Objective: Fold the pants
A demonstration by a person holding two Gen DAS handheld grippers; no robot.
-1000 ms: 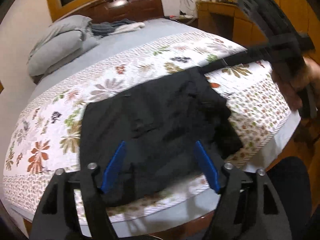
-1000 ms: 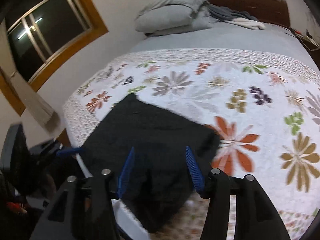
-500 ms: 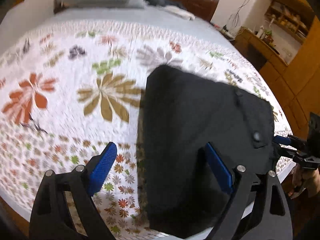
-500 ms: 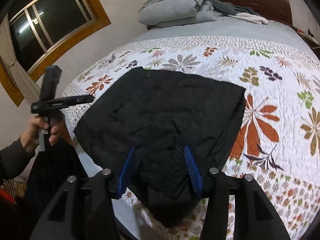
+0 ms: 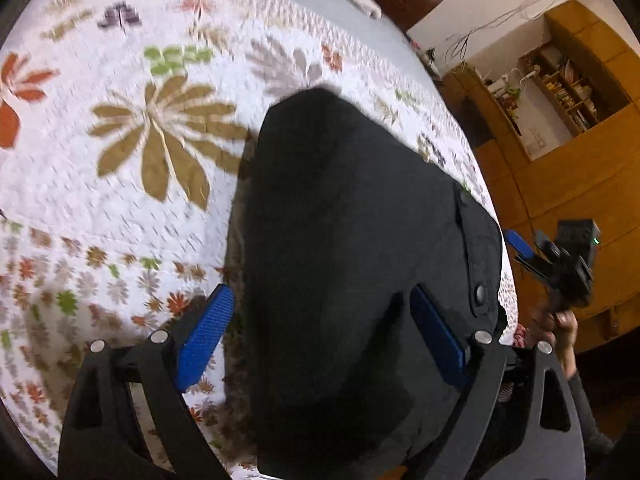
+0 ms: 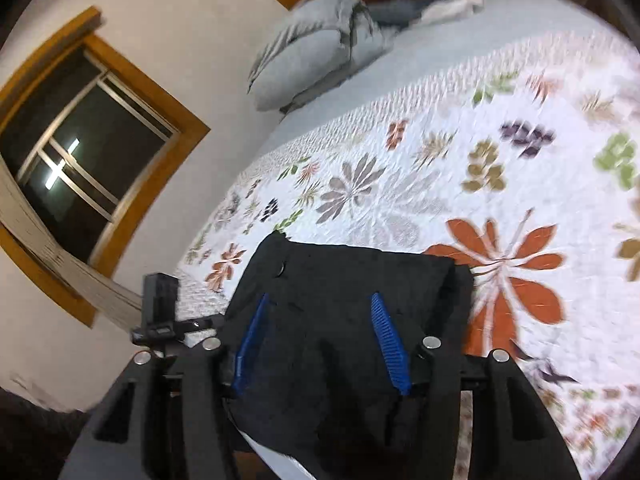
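A: Black fabric first: seeing the pants (image 5: 352, 240) lying as a folded stack on the floral quilt (image 5: 120, 200), right at the bed's near edge.

B: Confirming. Also spotting a button (image 5: 479, 291) on the flap at the stack's right side in the left wrist view.

A: Tagging the left gripper (image 5: 320, 294) now: hovering over the pants with jaws standing wide, released, gripping nothing. Seeing one blue pad over the quilt just beside the cloth's left border, and the other over the cloth itself.

B: Agreeing, not pinching anything. Moving on to the right gripper (image 6: 319, 300): pointing down at the near part of the stack, jaws opening and standing roughly half apart. Seeing black cloth between the pads, but not catching either pad pressing on it.

A: Marking it as loose, then. Also noting a hand (image 5: 560, 332) holding that gripper off the bed's right edge in the left wrist view.

B: Logging the background fast: grey pillows (image 6: 312, 52) piled at the far end of the bed, and a wood-framed window (image 6: 80, 160) on the wall. Fighting some blur on the quilt pattern, so skipping finer detail.
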